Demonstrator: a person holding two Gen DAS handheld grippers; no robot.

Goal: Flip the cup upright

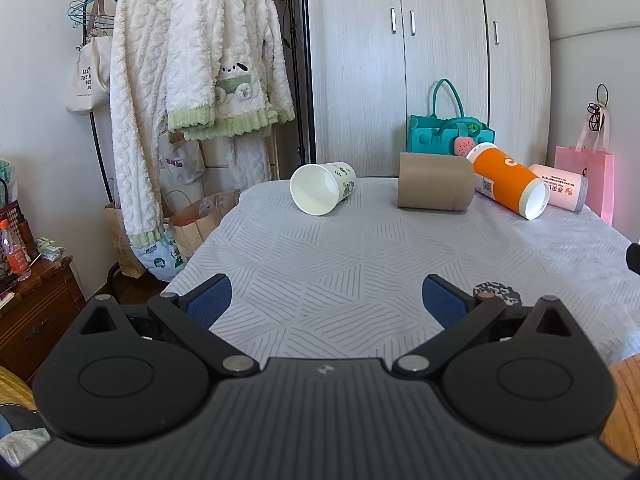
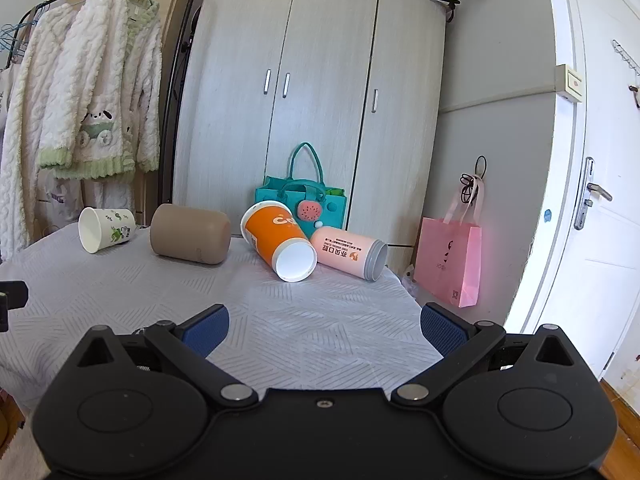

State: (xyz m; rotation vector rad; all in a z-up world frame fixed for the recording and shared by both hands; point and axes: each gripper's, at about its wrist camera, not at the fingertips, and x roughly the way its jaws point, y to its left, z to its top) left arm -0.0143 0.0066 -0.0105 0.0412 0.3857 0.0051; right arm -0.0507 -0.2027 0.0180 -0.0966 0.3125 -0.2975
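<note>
Several cups lie on their sides at the far end of the white-clothed table (image 1: 360, 264). A white paper cup with green print (image 1: 322, 188) lies far left, mouth toward me; it also shows in the right wrist view (image 2: 105, 229). A tan cup (image 1: 436, 187) (image 2: 190, 239) lies beside it. An orange cup (image 1: 508, 184) (image 2: 279, 245) and a pink cup (image 1: 560, 187) (image 2: 348, 254) lie to the right. My left gripper (image 1: 326, 300) is open and empty, well short of the cups. My right gripper (image 2: 325, 330) is open and empty near the table's right front.
A teal felt bag (image 1: 448, 132) stands behind the cups against the wardrobe (image 1: 400, 60). A pink gift bag (image 2: 448, 266) hangs right of the table. A clothes rack with fleece robes (image 1: 192, 80) and paper bags stands left. A wooden cabinet (image 1: 36, 308) is at near left.
</note>
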